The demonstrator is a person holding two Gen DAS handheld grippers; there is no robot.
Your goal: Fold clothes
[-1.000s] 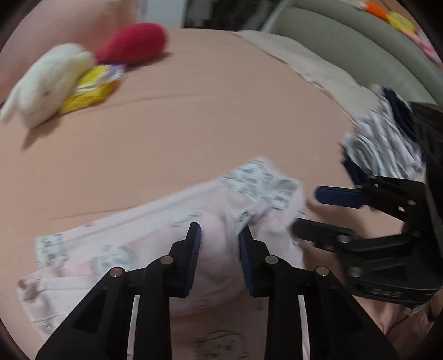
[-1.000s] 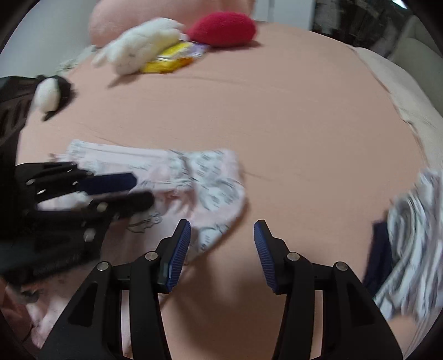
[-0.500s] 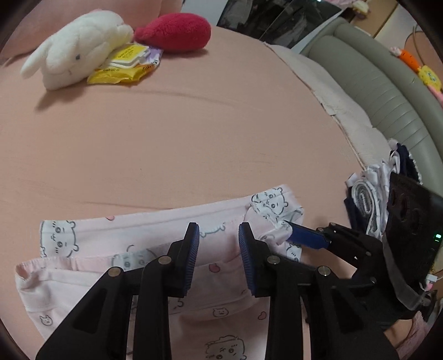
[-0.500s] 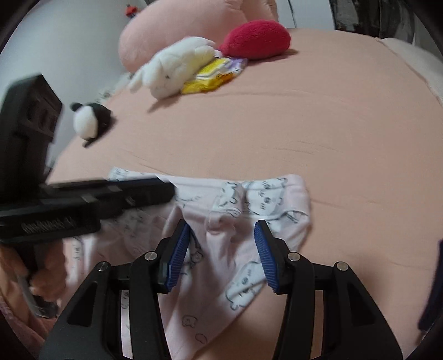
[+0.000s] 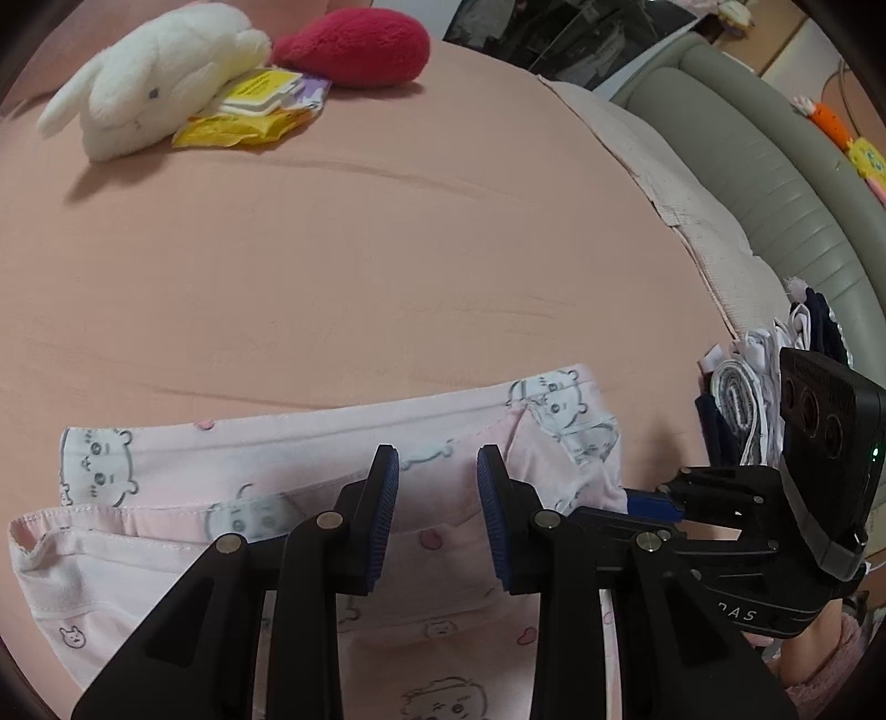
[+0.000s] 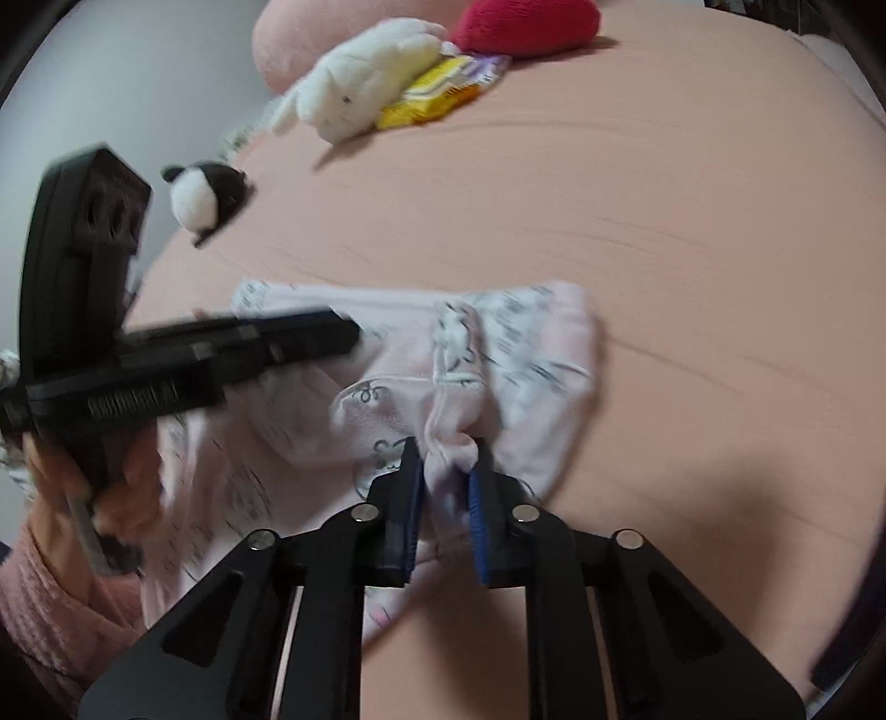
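A pink garment (image 5: 332, 443) printed with cartoon bears lies flat on the peach bed sheet (image 5: 360, 249), partly folded over itself. My left gripper (image 5: 437, 471) hovers open just above its middle, with nothing between the fingers. My right gripper (image 6: 447, 462) is shut on a bunched fold at the right end of the garment (image 6: 526, 360). In the left wrist view the right gripper (image 5: 631, 501) reaches in from the right at the garment's edge. In the right wrist view the left gripper (image 6: 346, 332) comes in from the left, held by a hand in a pink sleeve.
A white plush rabbit (image 5: 149, 83), yellow packets (image 5: 249, 111) and a red plush (image 5: 354, 47) lie at the far end of the bed. A small panda plush (image 6: 202, 194) sits at the left edge. A white and navy clothes pile (image 5: 747, 399) lies right, beside a grey padded rail (image 5: 775, 183).
My right gripper, open half a second ago, has closed on the garment's right end and bunched the fabric. The left gripper stays open over the garment's middle.
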